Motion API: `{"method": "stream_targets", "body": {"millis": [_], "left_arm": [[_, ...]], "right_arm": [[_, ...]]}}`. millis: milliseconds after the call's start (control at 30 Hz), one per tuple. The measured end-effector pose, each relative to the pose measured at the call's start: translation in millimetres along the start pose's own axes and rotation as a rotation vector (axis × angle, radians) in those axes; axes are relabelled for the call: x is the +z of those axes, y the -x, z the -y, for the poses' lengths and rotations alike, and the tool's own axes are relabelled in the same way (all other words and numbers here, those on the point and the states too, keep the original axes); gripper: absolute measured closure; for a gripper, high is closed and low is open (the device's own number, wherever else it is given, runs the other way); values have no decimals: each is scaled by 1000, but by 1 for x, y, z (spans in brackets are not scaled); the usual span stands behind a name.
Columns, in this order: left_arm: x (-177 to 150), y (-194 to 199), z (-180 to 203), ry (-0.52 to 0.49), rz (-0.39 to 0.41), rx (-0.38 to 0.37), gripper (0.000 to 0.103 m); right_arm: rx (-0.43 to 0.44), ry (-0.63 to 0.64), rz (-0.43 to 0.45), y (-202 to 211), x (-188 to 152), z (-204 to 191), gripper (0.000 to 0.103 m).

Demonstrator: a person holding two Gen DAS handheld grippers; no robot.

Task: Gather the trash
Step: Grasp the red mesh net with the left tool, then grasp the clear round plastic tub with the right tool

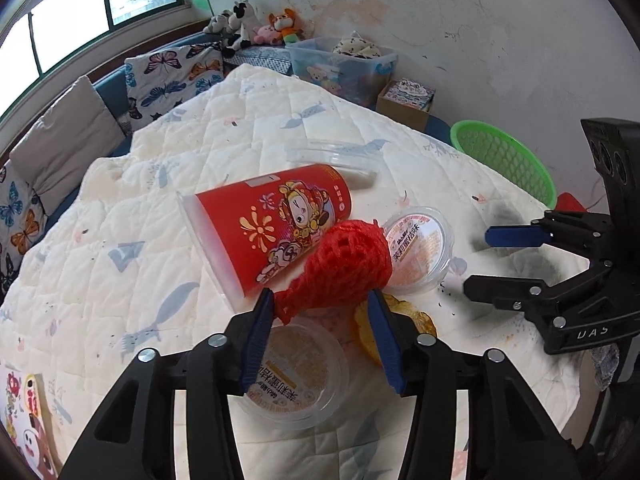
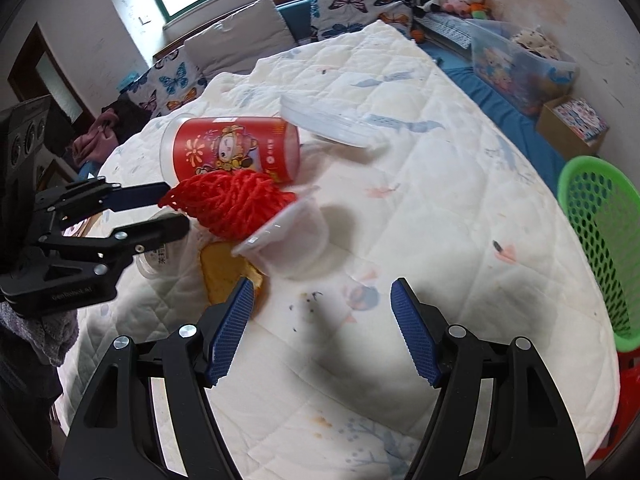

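Quilted white table [image 1: 120,264], littered: left gripper [image 1: 320,300] half-closed around the red foam net [image 1: 344,264] at frame centre, grasp judged under way; right gripper [image 2: 322,292] wide, empty; next, carry to green basket [image 1: 508,156], upper right.

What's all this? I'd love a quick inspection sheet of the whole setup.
Surface: white quilted cover, stained.
Job's things: red foam net, red paper cup lying on its side, two clear dessert cups, clear lid, orange peel, green basket.
Clutter: nothing seen.
Grippers: left hand-held gripper around the net, grip uncertain; right hand-held gripper open, empty.
Cables: nothing seen.
Surroundings: cushions, plush toys, storage bin, window.
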State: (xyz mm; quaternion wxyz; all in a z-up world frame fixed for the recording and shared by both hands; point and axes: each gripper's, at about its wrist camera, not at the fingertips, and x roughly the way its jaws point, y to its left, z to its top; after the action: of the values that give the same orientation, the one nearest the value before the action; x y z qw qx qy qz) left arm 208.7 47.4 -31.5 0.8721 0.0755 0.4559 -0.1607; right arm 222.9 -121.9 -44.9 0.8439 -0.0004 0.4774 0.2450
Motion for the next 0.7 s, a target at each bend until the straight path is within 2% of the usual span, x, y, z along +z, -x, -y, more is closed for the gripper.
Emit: {"method": "stream_targets", "body": {"millis": [133,200,267,700], "left_arm": [[0,-3,2,-14,6,-13,72],[-1,-2,1,-7,12,-27,87],[-3,0,0,-4,17,-20,95],[-2,30,0,3,78,-10,97]], "right_arm": [[4,1,-8,-5,3,-2,32],[5,4,-11,-6,3,-2,32],[6,9,-10,-7,3,-3,32],[-6,84,2,-26,18,-17,32]]}}
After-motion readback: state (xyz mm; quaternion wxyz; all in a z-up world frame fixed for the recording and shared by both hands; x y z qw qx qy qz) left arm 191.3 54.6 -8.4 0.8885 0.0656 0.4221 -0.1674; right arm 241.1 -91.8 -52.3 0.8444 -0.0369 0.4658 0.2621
